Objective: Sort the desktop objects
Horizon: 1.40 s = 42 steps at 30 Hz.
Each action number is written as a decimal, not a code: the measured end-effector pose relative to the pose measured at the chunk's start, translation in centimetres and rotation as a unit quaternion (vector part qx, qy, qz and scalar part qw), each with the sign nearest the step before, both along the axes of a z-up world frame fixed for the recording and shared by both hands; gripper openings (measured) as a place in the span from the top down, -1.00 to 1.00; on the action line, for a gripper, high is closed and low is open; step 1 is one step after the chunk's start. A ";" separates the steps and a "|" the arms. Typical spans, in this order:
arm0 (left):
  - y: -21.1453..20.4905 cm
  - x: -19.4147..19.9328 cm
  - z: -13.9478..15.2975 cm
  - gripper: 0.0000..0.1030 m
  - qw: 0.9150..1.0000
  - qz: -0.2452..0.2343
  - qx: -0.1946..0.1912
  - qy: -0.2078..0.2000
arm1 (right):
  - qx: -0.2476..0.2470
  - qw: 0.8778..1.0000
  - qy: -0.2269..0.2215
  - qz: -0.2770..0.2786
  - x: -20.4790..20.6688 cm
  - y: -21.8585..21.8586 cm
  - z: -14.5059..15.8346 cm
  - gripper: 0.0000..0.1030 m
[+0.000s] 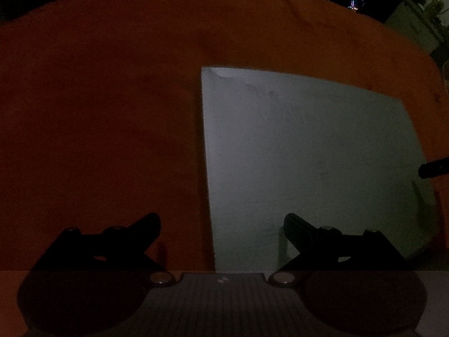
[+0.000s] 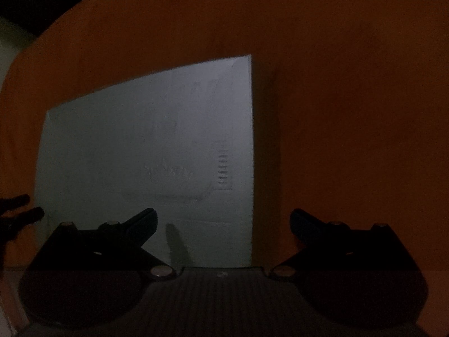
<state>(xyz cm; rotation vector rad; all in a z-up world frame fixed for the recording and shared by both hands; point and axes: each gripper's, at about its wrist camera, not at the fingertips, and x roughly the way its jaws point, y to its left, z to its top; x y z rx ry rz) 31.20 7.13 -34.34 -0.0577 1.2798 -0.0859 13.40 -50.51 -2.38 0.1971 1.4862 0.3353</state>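
Note:
The scene is very dim. A white flat board (image 1: 308, 154) lies on an orange tablecloth (image 1: 98, 98); nothing shows on it. In the left wrist view it fills the right half, and my left gripper (image 1: 221, 221) is open and empty over its left edge. In the right wrist view the same board (image 2: 146, 146) lies to the left, with faint embossed marks and a row of slots near its right edge. My right gripper (image 2: 223, 219) is open and empty over the board's right edge. No loose desktop object shows in either view.
The orange cloth (image 2: 350, 112) covers the table around the board. A dark tip (image 1: 433, 167), likely the other gripper, enters at the right edge of the left view. Dark finger-like shapes (image 2: 19, 210) show at the left edge of the right view.

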 end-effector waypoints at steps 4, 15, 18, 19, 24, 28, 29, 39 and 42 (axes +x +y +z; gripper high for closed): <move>-0.1 0.3 -0.3 -0.84 1.000 -0.002 -0.001 0.000 | 0.002 1.000 0.009 0.005 0.0 0.1 -0.5 -1.00; -0.6 0.1 -0.5 -0.85 1.000 -0.015 -0.014 0.005 | 0.005 1.000 0.010 0.025 -0.4 0.6 -0.3 -1.00; -0.8 0.0 -0.6 -0.87 0.999 -0.034 -0.015 0.009 | -0.002 0.999 0.006 0.031 -0.3 0.8 -0.1 -1.00; -0.9 0.0 -0.6 -0.88 0.999 -0.042 -0.012 0.010 | -0.003 0.999 0.004 0.034 -0.3 0.6 -0.2 -1.00; -0.7 -0.4 -0.5 -0.90 0.999 -0.050 -0.009 0.010 | 0.004 0.999 0.000 0.037 -0.6 0.1 -0.3 -1.00; -0.4 0.1 -0.2 -0.92 0.998 -0.054 -0.018 0.016 | 0.008 0.999 -0.002 0.031 -0.6 -0.1 0.1 -1.00; -0.3 0.4 -0.6 -0.94 0.998 -0.060 -0.020 0.018 | 0.009 0.999 -0.002 0.031 -0.7 0.0 0.1 -1.00; 0.4 0.0 0.2 -0.96 0.998 -0.056 -0.019 0.012 | 0.080 0.997 0.004 0.003 -0.1 -1.4 0.3 -1.00; 0.8 -0.3 1.1 -0.96 0.999 -0.042 -0.014 0.003 | 0.093 0.996 0.006 -0.001 -0.1 -1.6 0.7 -1.00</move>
